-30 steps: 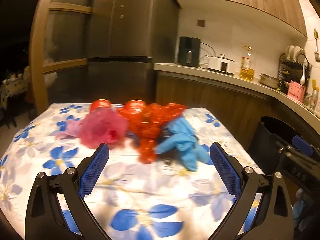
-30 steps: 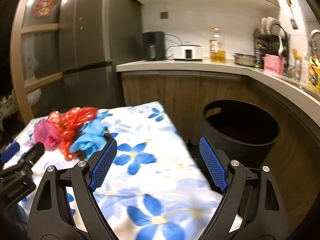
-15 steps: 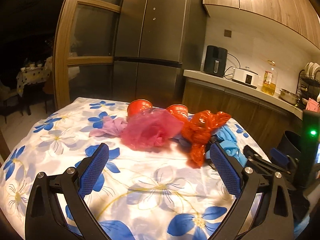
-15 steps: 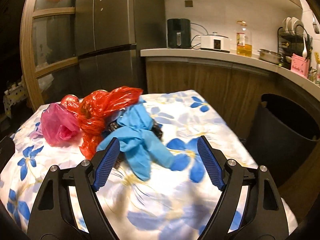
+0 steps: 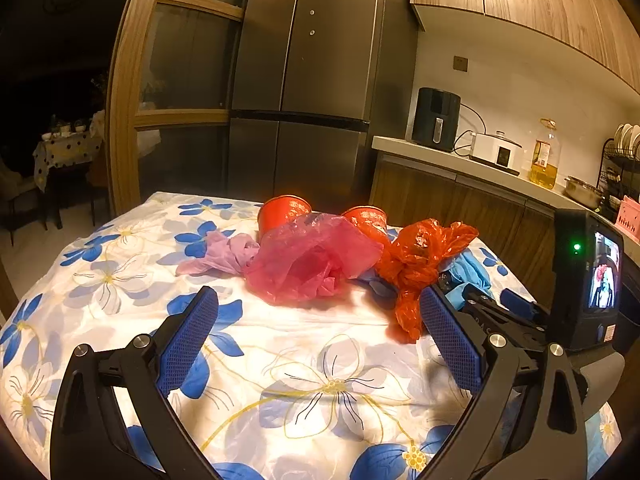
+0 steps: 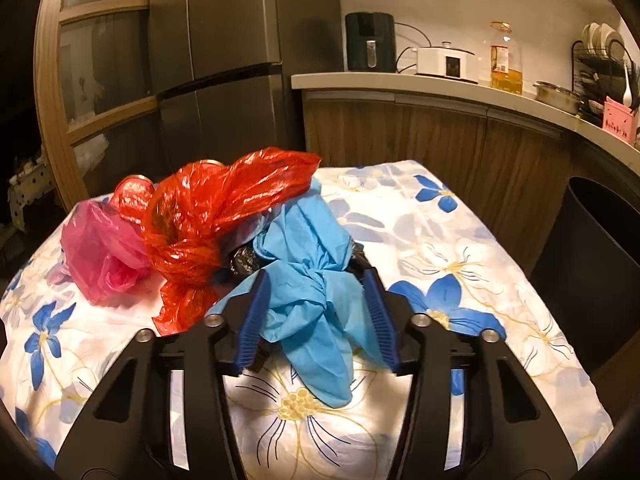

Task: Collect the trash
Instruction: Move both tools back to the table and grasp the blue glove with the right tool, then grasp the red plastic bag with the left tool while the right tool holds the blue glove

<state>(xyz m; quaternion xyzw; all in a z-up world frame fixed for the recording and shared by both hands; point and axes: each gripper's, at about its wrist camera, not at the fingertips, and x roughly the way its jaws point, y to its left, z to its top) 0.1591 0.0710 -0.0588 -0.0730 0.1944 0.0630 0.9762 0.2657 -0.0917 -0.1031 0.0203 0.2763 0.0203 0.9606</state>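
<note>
A kitchen at night: a tall steel fridge (image 5: pixel 304 80) stands at the back, a wood-fronted counter (image 6: pixel 440 84) runs along the right wall, and a dark bin (image 6: pixel 596 272) sits on the floor past the table's right edge. The table (image 5: pixel 320 380) is covered by a white cloth printed with blue flowers.

On it lies one heap of trash: one pink plastic bag (image 5: pixel 312 264), one red plastic bag (image 6: pixel 216 216), two red cups (image 5: pixel 282 210) behind them, one lilac scrap (image 5: pixel 224 254), and one blue glove (image 6: pixel 316 280). Something black is tucked under the glove; what it is cannot be told.

The glove lies with its long axis running from the heap toward the near table edge, its loose end pointing at the right wrist camera.

The right gripper (image 6: pixel 316 292) is closing, the glove between its pads and bunched against both. The left gripper (image 5: pixel 320 320) hangs spread wide above bare cloth, holding nothing, near the pink bag.
</note>
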